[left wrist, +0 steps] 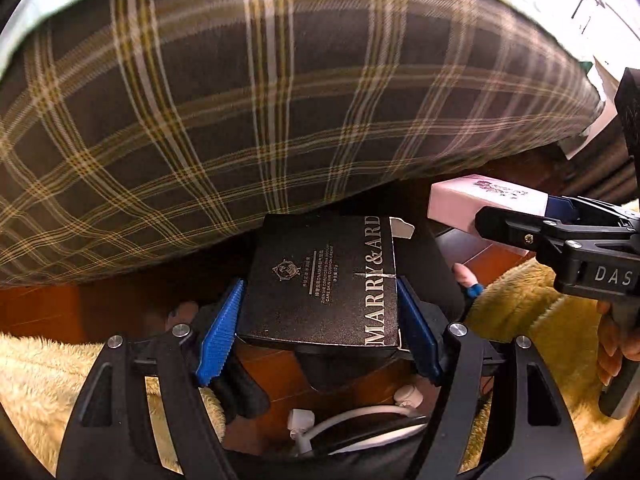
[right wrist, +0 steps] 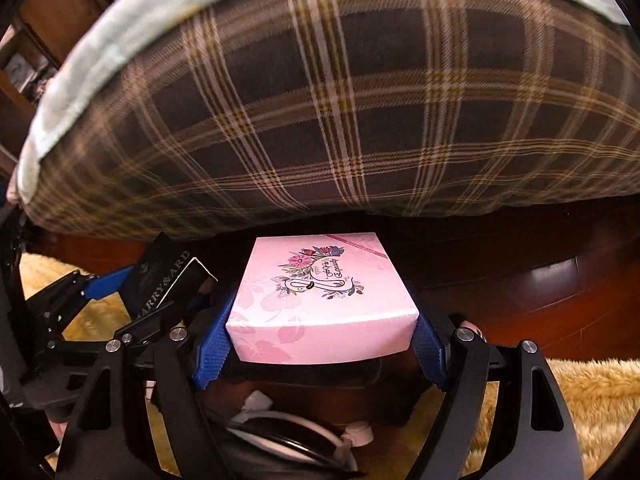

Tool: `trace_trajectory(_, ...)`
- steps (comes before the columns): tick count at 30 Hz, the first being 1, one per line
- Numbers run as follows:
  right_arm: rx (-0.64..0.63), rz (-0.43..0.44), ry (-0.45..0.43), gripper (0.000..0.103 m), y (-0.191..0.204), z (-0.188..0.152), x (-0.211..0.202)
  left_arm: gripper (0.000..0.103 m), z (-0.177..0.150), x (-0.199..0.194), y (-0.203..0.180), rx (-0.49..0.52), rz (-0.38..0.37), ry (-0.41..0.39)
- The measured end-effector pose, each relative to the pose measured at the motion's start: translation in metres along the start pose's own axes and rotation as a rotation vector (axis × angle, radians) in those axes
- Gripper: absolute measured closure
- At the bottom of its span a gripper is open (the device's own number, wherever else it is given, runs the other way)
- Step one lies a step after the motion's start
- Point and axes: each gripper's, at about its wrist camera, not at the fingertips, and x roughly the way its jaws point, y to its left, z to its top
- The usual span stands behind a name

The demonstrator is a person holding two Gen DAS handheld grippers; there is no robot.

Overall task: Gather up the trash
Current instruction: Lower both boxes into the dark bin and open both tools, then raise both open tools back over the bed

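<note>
A flat black box [left wrist: 320, 280] with silver lettering sits between the blue pads of my left gripper [left wrist: 320, 328], which is shut on its two sides. In the right wrist view the same black box [right wrist: 160, 276] shows at the left, held by the left gripper [right wrist: 100, 284]. My right gripper [right wrist: 320, 340] is shut on a pink box [right wrist: 316, 300] printed with flowers. The left wrist view shows that pink box [left wrist: 472, 204] at the right, in the right gripper [left wrist: 560, 220]. Both boxes hang low beside a plaid-covered bed.
A brown plaid bed cover [left wrist: 260, 100] fills the upper part of both views. Below lie a dark red wooden floor [right wrist: 540, 280] and a cream fluffy rug [left wrist: 36, 380]. White cables with plugs [left wrist: 344, 412] lie under the grippers. A hand [left wrist: 612, 344] grips the right tool.
</note>
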Motion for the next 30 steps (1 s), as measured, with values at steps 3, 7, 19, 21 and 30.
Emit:
trace_trajectory(3,-0.003,-0.008,-0.006,0.025,0.002,-0.005,0.009,0.033,-0.002,0.009,0.002,-0.006,-0.011,0.012)
trace_trajectory(7,-0.008,-0.012,-0.007,0.025,0.004,-0.011,0.013,0.033,-0.006,0.014,0.001,0.012,-0.014,0.005)
trace_trajectory(19,0.005,0.006,-0.009,0.024,0.000,-0.004,0.015,0.031,-0.013,0.025,0.009,-0.008,-0.019,0.018)
trace_trajectory(21,0.011,0.004,-0.013,0.024,0.001,-0.003,0.015,0.025,-0.012,0.027,0.011,-0.010,-0.016,0.017)
trace_trajectory(30,0.024,0.015,-0.030,0.024,-0.004,0.009,0.001,0.013,-0.009,0.017,0.017,0.003,-0.004,-0.003)
